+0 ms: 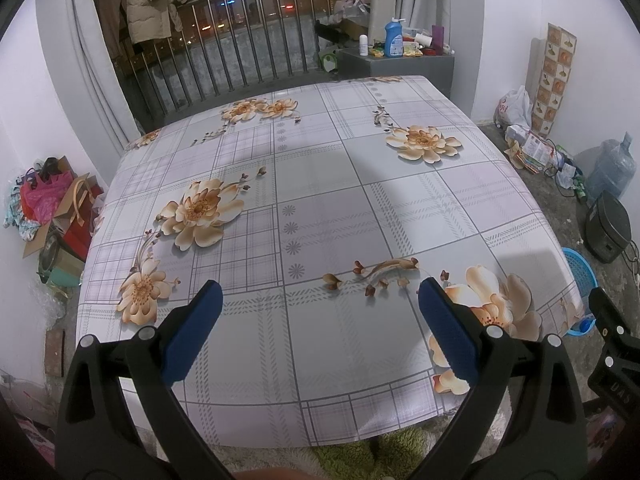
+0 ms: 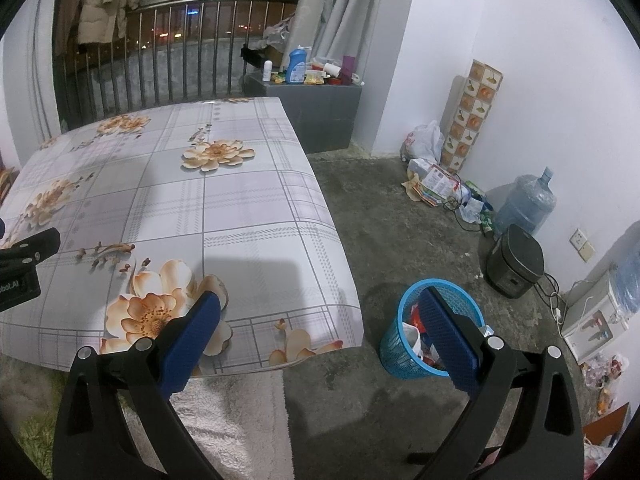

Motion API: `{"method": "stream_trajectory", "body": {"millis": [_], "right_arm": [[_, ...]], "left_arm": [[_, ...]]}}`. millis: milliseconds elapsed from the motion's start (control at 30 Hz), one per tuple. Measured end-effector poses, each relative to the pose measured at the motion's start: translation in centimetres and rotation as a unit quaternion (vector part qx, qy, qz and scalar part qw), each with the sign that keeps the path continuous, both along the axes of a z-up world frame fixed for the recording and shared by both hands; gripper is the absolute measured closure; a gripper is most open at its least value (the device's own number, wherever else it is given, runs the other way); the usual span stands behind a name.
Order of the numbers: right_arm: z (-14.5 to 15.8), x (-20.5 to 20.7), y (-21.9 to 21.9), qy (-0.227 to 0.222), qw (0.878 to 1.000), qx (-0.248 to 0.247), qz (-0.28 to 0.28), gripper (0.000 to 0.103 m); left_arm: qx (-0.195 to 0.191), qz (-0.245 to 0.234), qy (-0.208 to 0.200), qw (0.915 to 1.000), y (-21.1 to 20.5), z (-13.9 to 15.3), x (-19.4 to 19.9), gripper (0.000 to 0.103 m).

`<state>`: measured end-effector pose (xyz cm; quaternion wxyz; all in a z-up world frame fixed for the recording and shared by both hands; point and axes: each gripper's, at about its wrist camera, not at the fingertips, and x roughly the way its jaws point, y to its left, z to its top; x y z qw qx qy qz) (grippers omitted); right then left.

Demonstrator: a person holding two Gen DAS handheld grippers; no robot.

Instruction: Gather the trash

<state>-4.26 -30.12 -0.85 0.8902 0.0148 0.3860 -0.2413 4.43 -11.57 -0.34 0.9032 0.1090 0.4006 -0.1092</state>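
Both claws gape empty: left claw (image 1: pixel 320 304) above the floral plaid vinyl tabletop (image 1: pixel 320 184), right claw (image 2: pixel 322 316) past its corner; blue mesh plastic trash basket (image 2: pixel 394 344), holding wrappers, at four o'clock on the floor.

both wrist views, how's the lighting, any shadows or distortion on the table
Left wrist view: a broad soft shadow crosses the middle of the table, whose edges bow from fisheye distortion, and it is dark outside the window. Right wrist view: a hard-edged shadow lies near the table's front corner, the white wall is brightly lit, and the frame corners are vignetted.
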Motion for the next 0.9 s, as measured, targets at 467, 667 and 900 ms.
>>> {"method": "stream_trajectory", "body": {"millis": [467,667,900], "right_arm": [[-0.05,0.07,0.22,0.000,1.000,-0.001,-0.001,0.006],[-0.05,0.08,0.22,0.000,1.000,-0.001,-0.001,0.007],[-0.07,0.08,0.23,0.000,1.000,-0.001,-0.001,0.006]], "left_arm": [[0.000,0.000,0.001,1.0000,-0.02,0.04,0.05,0.009],[0.000,0.000,0.000,1.0000,-0.02,0.08,0.05,0.009],[0.000,0.000,0.001,1.0000,-0.01,0.06,0.07,0.009]]}}
